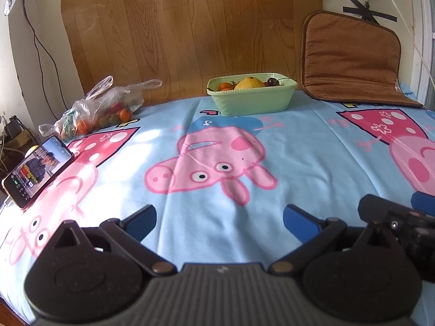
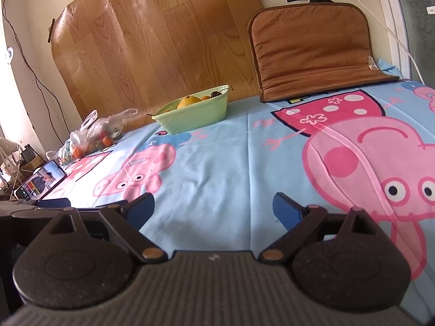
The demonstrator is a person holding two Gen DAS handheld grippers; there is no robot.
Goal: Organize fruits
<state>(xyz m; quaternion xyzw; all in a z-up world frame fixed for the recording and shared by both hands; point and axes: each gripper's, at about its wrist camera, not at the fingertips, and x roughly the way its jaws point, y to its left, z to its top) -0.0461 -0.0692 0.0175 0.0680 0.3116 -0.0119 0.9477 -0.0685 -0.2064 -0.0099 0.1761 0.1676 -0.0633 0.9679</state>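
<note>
A pale green bowl point(image 1: 252, 100) point(image 2: 190, 116) stands at the far edge of the cartoon-print cloth, holding a yellow fruit point(image 1: 248, 83) point(image 2: 187, 101), small orange fruits point(image 1: 224, 86) and a dark cherry point(image 1: 272, 82). A clear plastic bag point(image 1: 100, 108) point(image 2: 92, 135) with small orange and red fruits lies at the far left. My left gripper point(image 1: 218, 217) hangs open over the cloth, nothing between its blue fingers. My right gripper point(image 2: 214, 207) is open too, empty, low over the cloth. Both are well short of the bowl and bag.
A phone point(image 1: 38, 171) point(image 2: 40, 183) with a lit screen lies at the cloth's left edge. A brown cushion point(image 1: 350, 59) point(image 2: 315, 51) leans on the wall at the far right. A wood-pattern sheet point(image 1: 176, 32) covers the wall behind. Cables hang at both sides.
</note>
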